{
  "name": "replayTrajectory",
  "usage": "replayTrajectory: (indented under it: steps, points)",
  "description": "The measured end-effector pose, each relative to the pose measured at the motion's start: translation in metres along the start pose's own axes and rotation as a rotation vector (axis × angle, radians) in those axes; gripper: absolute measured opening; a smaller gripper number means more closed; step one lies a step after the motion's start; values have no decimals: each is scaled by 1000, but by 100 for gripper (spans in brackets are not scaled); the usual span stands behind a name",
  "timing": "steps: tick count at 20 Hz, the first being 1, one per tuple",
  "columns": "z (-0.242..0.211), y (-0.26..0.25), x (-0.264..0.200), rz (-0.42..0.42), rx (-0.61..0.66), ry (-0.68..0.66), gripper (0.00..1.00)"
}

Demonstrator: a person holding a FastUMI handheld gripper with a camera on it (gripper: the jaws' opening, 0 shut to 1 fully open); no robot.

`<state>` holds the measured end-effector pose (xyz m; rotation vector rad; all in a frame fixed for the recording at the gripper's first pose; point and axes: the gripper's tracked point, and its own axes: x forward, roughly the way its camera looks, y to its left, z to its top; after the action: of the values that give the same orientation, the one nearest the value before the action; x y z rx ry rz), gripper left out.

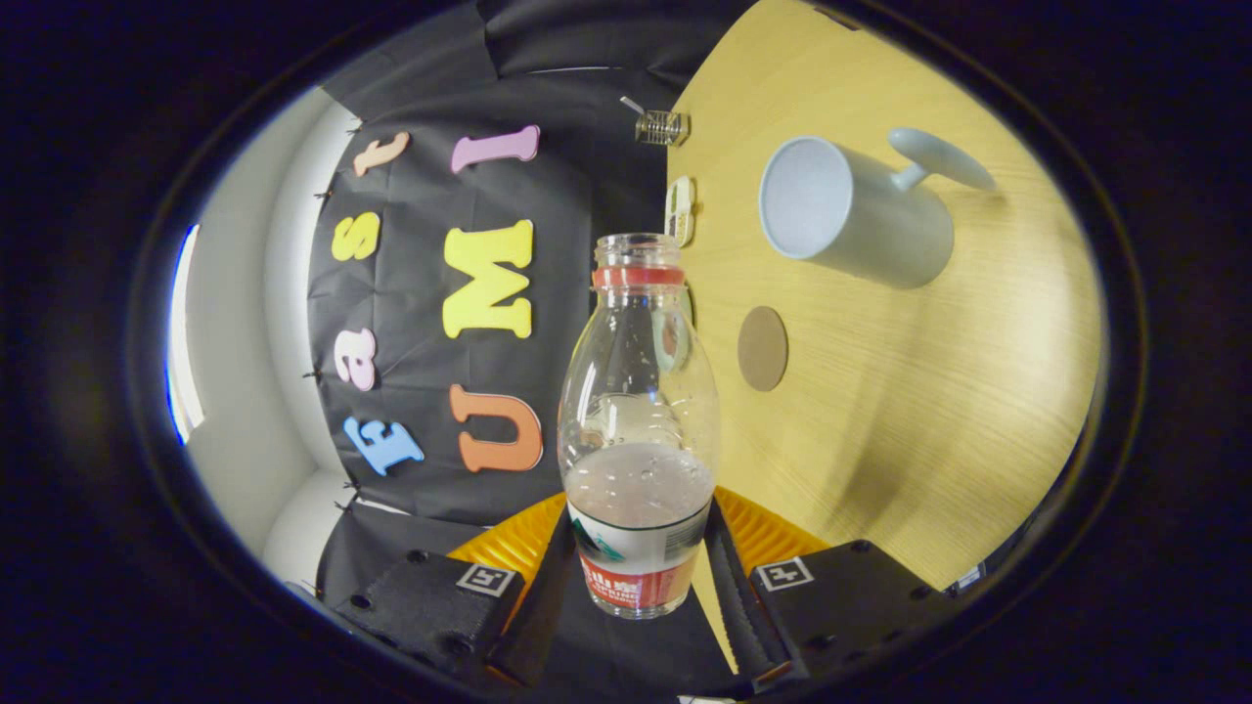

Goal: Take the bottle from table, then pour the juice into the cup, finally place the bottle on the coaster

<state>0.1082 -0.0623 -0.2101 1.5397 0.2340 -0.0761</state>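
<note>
My gripper (638, 577) is shut on a clear plastic bottle (638, 420), both fingers pressing its labelled lower part. The bottle has no cap, a red neck ring, and pale liquid filling roughly its lower third. The whole view is rolled sideways, so the wooden table (910, 440) stands like a wall beside the bottle. A white mug (861, 215) with its handle pointing away stands on that table, its open mouth turned toward the bottle's neck but well apart from it. A round brown coaster (762, 348) lies on the table between the bottle and the mug.
A small wire object (662, 127) and a pale flat item (680, 209) sit at the table's far edge near the black cloth wall (548, 166). A white wall (245, 391) lies beyond the cloth.
</note>
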Motion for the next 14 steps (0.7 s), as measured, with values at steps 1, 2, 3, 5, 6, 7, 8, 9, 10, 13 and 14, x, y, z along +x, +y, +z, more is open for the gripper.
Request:
replayTrajectory:
  steps: [1,2,3,5,6,7,8,9,10,13,14]
  points:
    - [1,2,1,3,10,-1,74]
    - [1,4,2,9,20,-1,74]
    - [3,5,2,13,28,-4,74]
    - [5,7,4,14,40,-5,74]
    - [7,9,5,23,51,-9,74]
    - [8,12,7,29,68,-11,74]
    - [10,13,8,33,83,-12,74]
    - [11,13,10,33,93,-13,74]
    - [11,13,10,31,101,-14,74]
    - [13,16,13,40,123,-15,74]
    - [13,16,14,39,126,-13,74]
